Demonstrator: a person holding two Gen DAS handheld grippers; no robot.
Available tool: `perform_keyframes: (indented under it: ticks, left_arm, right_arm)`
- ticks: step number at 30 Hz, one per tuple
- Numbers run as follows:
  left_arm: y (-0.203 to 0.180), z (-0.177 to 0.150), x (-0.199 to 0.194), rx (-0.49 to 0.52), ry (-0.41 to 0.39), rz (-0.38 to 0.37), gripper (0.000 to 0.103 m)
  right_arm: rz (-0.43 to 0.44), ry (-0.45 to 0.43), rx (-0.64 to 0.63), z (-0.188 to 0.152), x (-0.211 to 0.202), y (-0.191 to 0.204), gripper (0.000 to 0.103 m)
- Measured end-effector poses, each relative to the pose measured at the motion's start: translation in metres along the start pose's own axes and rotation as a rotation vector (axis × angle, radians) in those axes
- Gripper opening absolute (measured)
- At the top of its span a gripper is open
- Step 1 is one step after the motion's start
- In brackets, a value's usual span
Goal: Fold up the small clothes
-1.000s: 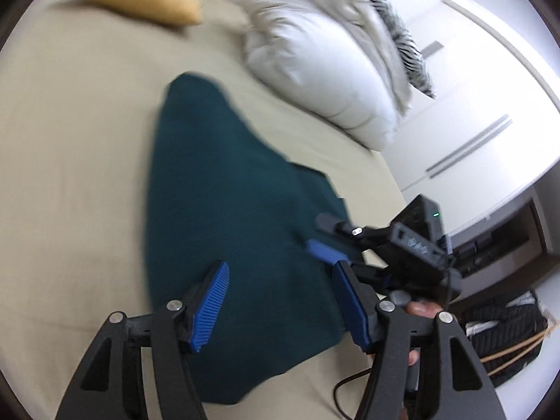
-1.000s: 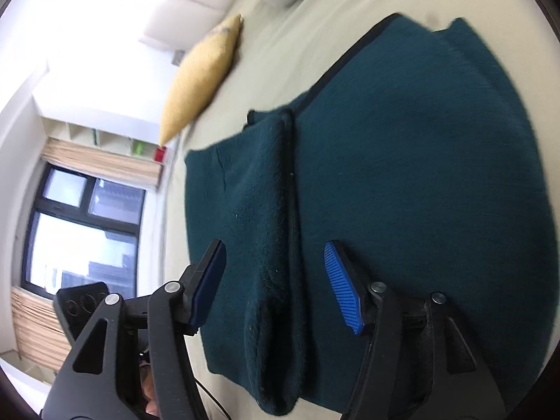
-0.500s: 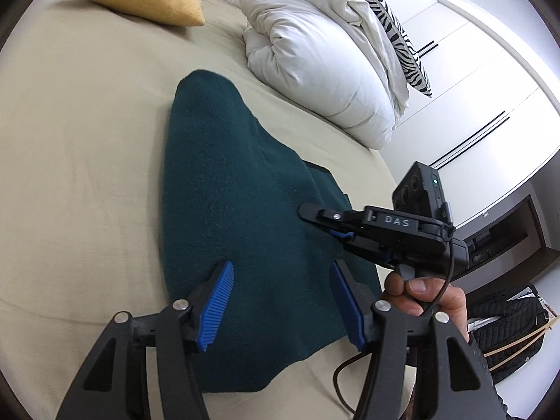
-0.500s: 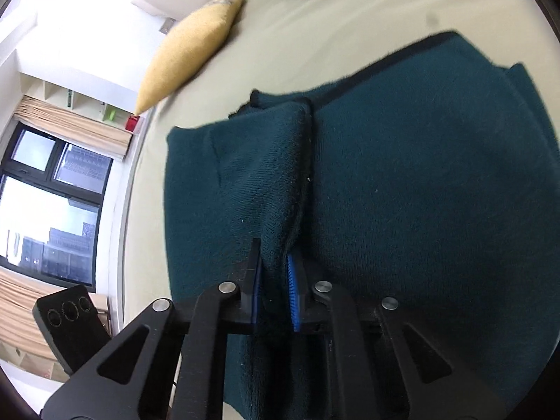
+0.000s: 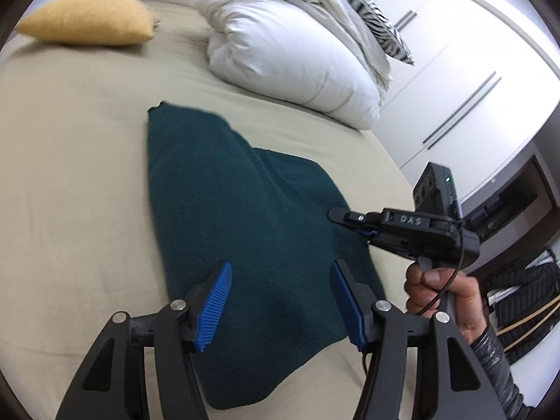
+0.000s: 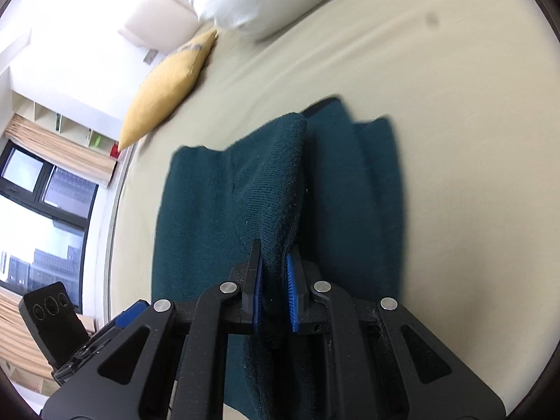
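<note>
Right now my right gripper (image 6: 274, 285) pinches a raised edge of the dark green sweater (image 5: 245, 231), its blue pads (image 6: 289, 281) pressed together on a ridge of knit that stands up off the bed (image 5: 70, 175). My left gripper (image 5: 280, 304) hovers spread wide over the near end of the sweater, gripping nothing.

The sweater lies on the beige sheet, roughly in the middle of the bed, with a yellow cushion (image 5: 87, 19) and a white duvet (image 5: 290, 59) well apart from it toward the headboard. From the right wrist view the cloth looks already doubled in places, with layered folds on the far side.

I judge this to be the middle of a fold: one edge is lifted and ready to be carried across. Next I should draw that edge over the body of the sweater and lay it flat, while my left gripper comes down to pin or catch the near hem so the knit does not drag or bunch.
</note>
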State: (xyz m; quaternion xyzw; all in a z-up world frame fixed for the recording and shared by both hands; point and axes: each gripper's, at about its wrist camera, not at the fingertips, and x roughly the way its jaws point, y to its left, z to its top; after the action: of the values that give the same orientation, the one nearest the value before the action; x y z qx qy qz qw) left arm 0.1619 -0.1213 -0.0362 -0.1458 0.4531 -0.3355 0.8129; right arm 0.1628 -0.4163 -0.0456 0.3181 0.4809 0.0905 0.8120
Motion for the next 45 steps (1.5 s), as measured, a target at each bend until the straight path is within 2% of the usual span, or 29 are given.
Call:
perform_keyframes:
  ticks: [5,9,13,16,19,20,21,22,23,24,26,28,29,31,32,34,35,36,38,40,43,45]
  left_arm:
    - [-0.027,0.011,0.011,0.077,-0.015,0.028,0.061]
    - [-0.039,0.020,0.024,0.120,-0.029,0.055,0.061]
    - [-0.035,0.019,0.045,0.146,-0.010,0.105,0.061]
    - [-0.017,0.014,0.073,0.125,0.062,0.130,0.061]
    - [-0.017,0.008,0.075,0.164,0.052,0.135,0.061]
    - [-0.019,0.008,0.074,0.180,0.054,0.143,0.061]
    - [-0.019,0.008,0.072,0.180,0.054,0.142,0.061]
    - [-0.019,0.008,0.069,0.171,0.050,0.138,0.061]
    - [-0.018,0.010,0.065,0.157,0.042,0.134,0.061]
    - [-0.019,0.012,0.060,0.147,0.029,0.133,0.061]
    - [-0.022,0.015,0.051,0.157,-0.008,0.150,0.061]
    - [-0.027,0.019,0.050,0.199,-0.031,0.182,0.061]
    - [-0.028,0.022,0.052,0.211,-0.030,0.194,0.061]
    - [-0.024,0.028,0.059,0.212,-0.017,0.210,0.061]
    - [-0.020,0.031,0.066,0.210,0.004,0.224,0.061]
    - [-0.011,0.033,0.085,0.210,0.078,0.242,0.060]
    - [-0.012,0.033,0.089,0.231,0.083,0.255,0.060]
    - [-0.015,0.033,0.092,0.260,0.090,0.272,0.060]
    - [-0.017,0.033,0.097,0.269,0.101,0.286,0.061]
    - [-0.012,0.033,0.099,0.243,0.102,0.269,0.062]
    - [-0.011,0.028,0.101,0.273,0.097,0.275,0.062]
    - [-0.011,0.025,0.100,0.280,0.088,0.272,0.062]
  right_arm:
    - [0.010,-0.025,-0.008,0.007,-0.031,-0.011,0.010]
    - [-0.002,-0.032,-0.003,0.004,-0.037,-0.020,0.010]
    - [0.000,-0.035,0.063,0.001,-0.034,-0.050,0.010]
    - [-0.008,-0.016,0.070,-0.005,-0.018,-0.064,0.010]
    - [0.043,-0.040,0.131,-0.009,-0.011,-0.082,0.011]
    - [0.045,-0.049,0.126,-0.012,-0.014,-0.081,0.013]
    - [0.035,-0.051,0.115,-0.014,-0.016,-0.079,0.019]
    - [0.009,-0.050,0.110,-0.016,-0.020,-0.077,0.022]
    - [-0.050,-0.059,0.112,-0.018,-0.028,-0.072,0.032]
    - [-0.104,-0.089,0.102,-0.021,-0.041,-0.063,0.034]
    - [-0.133,-0.159,0.038,-0.029,-0.062,-0.044,0.034]
    - [-0.064,-0.181,-0.015,-0.041,-0.077,-0.025,0.034]
    - [-0.018,-0.170,-0.044,-0.049,-0.079,-0.015,0.034]
    - [0.015,-0.126,-0.103,-0.065,-0.073,-0.005,0.034]
    - [0.006,-0.087,-0.119,-0.072,-0.064,-0.006,0.034]
    - [-0.066,-0.008,-0.095,-0.085,-0.043,-0.023,0.030]
    - [-0.040,0.000,-0.081,-0.092,-0.037,-0.035,0.030]
    - [0.001,-0.034,-0.084,-0.098,-0.041,-0.041,0.029]
    - [0.020,-0.062,-0.099,-0.108,-0.050,-0.048,0.029]
    - [0.008,-0.083,-0.139,-0.116,-0.054,-0.047,0.029]
    - [-0.025,-0.087,-0.179,-0.125,-0.053,-0.041,0.029]
    - [-0.075,-0.081,-0.223,-0.132,-0.056,-0.034,0.029]
